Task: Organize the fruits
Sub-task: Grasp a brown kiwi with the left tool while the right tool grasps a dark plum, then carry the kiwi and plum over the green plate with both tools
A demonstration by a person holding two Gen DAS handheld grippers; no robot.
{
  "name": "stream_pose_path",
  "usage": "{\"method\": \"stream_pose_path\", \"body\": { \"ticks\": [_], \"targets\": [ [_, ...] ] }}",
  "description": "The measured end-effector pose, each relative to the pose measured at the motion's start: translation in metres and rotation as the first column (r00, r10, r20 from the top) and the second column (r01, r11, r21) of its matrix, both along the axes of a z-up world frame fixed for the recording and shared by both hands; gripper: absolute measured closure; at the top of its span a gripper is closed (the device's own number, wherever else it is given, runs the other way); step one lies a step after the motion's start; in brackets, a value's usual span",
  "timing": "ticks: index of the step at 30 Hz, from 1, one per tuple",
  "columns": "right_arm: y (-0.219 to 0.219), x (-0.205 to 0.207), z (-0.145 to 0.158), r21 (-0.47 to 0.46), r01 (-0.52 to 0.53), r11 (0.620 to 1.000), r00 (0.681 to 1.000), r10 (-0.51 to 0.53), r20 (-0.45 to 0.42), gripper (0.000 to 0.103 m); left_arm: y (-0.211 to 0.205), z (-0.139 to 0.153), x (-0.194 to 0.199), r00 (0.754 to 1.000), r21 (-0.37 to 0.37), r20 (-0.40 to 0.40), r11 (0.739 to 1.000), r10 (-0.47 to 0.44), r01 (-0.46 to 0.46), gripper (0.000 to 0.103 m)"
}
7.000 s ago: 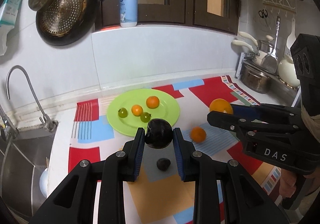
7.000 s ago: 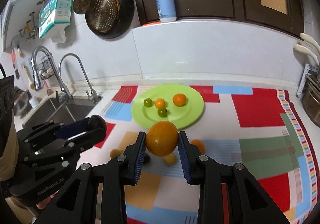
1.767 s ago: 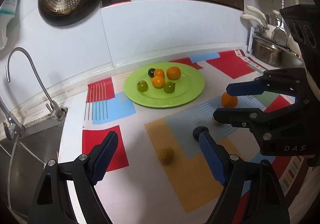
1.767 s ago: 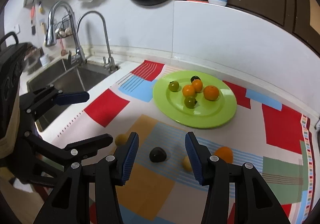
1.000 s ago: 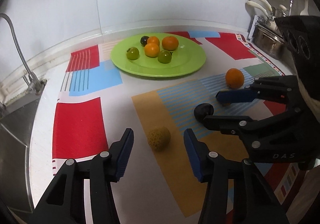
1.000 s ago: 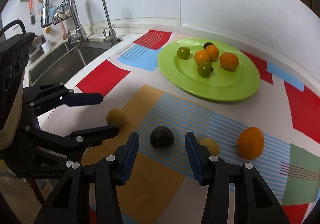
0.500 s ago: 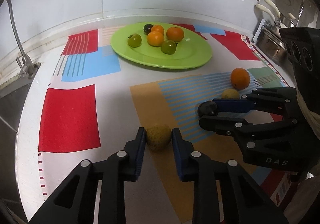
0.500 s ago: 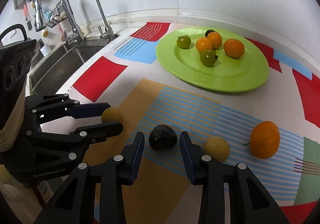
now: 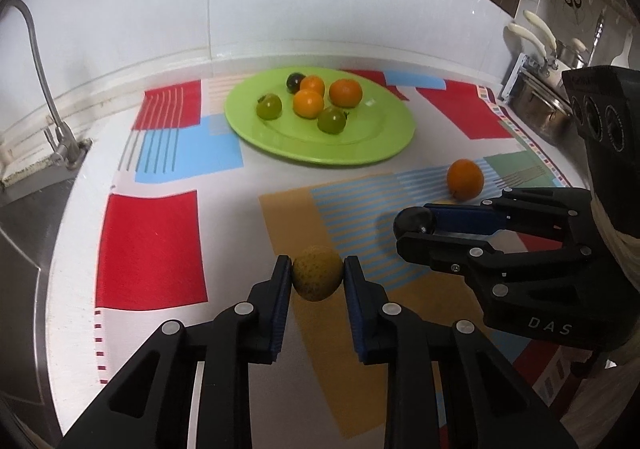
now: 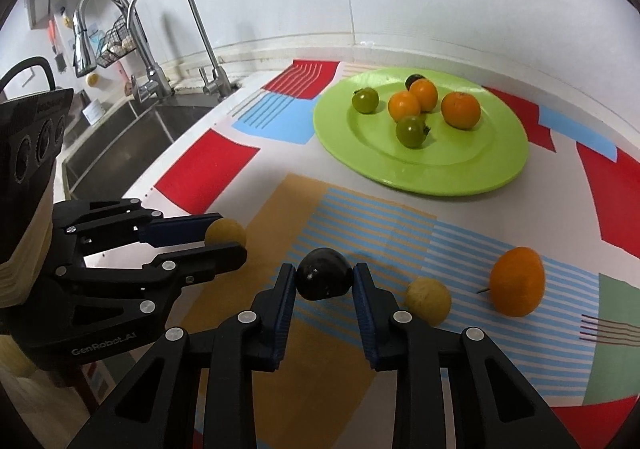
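Observation:
My left gripper is shut on a yellow-brown fruit low over the patterned mat; it also shows in the right wrist view. My right gripper is shut on a dark fruit, seen in the left wrist view too. A green plate at the back holds several small orange, green and dark fruits. A loose orange and a small yellow fruit lie on the mat to the right of my right gripper.
A sink with two taps lies to the left of the mat. A dish rack with pots stands at the far right. A white tiled wall runs behind the plate.
Both grippers moved down to the mat and closed, the left on the yellow-brown fruit and the right on the dark fruit. Earlier they put a dark fruit and an orange down.

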State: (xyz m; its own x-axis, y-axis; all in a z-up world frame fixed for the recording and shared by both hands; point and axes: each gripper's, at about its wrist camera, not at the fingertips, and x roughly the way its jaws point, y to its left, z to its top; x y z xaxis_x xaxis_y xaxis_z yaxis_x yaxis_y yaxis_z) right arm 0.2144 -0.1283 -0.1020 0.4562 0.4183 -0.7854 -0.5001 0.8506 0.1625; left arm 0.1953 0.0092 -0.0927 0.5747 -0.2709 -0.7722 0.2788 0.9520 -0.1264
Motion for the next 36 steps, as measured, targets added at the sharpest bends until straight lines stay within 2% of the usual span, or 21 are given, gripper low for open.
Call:
{"method": "stream_pose_path", "body": {
  "ticks": [15, 36],
  "targets": [
    [-0.008, -0.016, 0.043, 0.041, 0.021, 0.999, 0.993, -0.025, 0.114, 0.073, -0.005, 0.046, -0.016, 0.992, -0.003, 0.125, 1.0, 0.015, -0.015, 0.076],
    [-0.023, 0.004, 0.092, 0.1, 0.069, 0.993, 0.961, -0.093, 0.262, 0.073, -0.014, 0.091, 0.014, 0.96, 0.013, 0.28, 1.0, -0.005, 0.001, 0.076]
  ]
}}
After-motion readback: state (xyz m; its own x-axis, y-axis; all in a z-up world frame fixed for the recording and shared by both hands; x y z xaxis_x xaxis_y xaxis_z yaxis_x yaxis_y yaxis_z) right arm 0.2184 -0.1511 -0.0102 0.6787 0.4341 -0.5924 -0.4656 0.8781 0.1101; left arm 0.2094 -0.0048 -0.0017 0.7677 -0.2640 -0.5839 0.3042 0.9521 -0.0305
